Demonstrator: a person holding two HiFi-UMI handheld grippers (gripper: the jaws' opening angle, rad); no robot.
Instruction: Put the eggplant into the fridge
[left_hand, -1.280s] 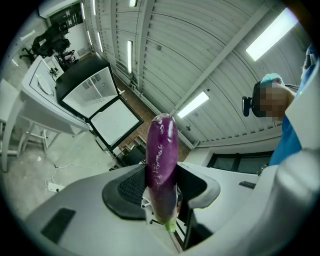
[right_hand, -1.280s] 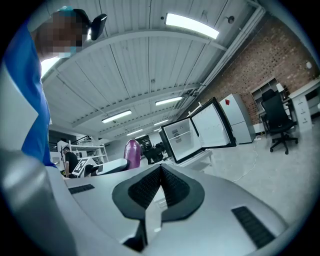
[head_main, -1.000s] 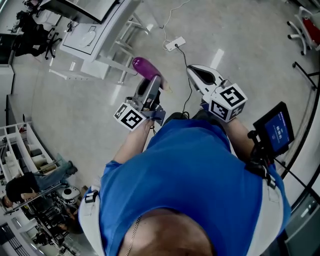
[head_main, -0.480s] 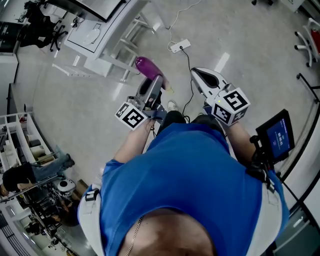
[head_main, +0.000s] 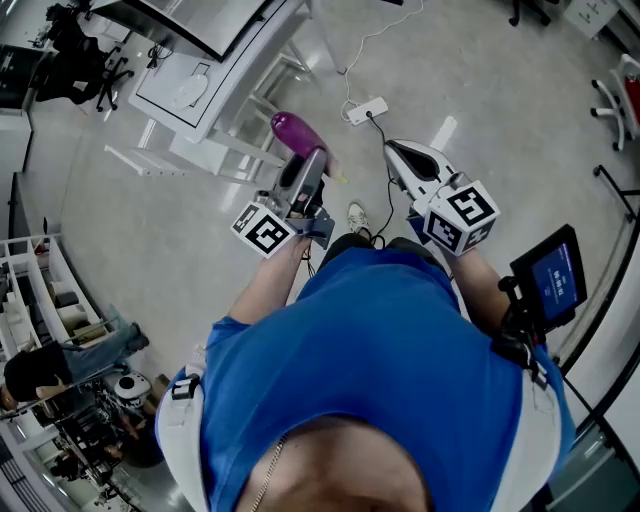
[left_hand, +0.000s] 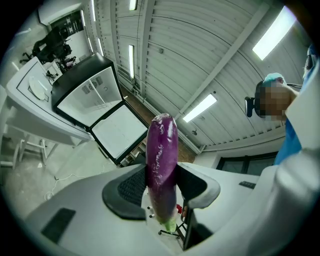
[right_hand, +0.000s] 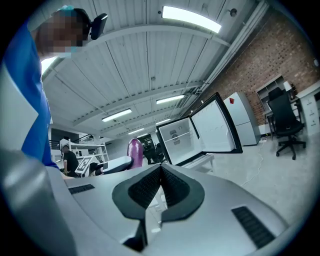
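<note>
A long purple eggplant (head_main: 296, 132) with a green stem end stands up between the jaws of my left gripper (head_main: 308, 166), which is shut on it. In the left gripper view the eggplant (left_hand: 161, 142) fills the gap between the left gripper's (left_hand: 162, 189) black pads. My right gripper (head_main: 394, 148) is held beside it, shut with nothing in it; its pads (right_hand: 150, 187) meet at the tips of the right gripper (right_hand: 161, 170). The small fridge (right_hand: 182, 140) stands on a white table with its door (right_hand: 216, 125) swung open. The fridge (left_hand: 87, 95) is ahead, apart from both grippers.
A white table (head_main: 195, 95) carries the fridge at the upper left. A power strip (head_main: 366, 109) and its cable lie on the floor ahead. A screen on a stand (head_main: 552, 275) is at my right. Shelves (head_main: 40, 295) and a seated person (head_main: 40, 372) are at the left. An office chair (right_hand: 284, 122) stands far right.
In the head view the floor, power strip and table have slid down toward me, and a shoe now shows below the grippers. Both grippers keep their pose and grip.
</note>
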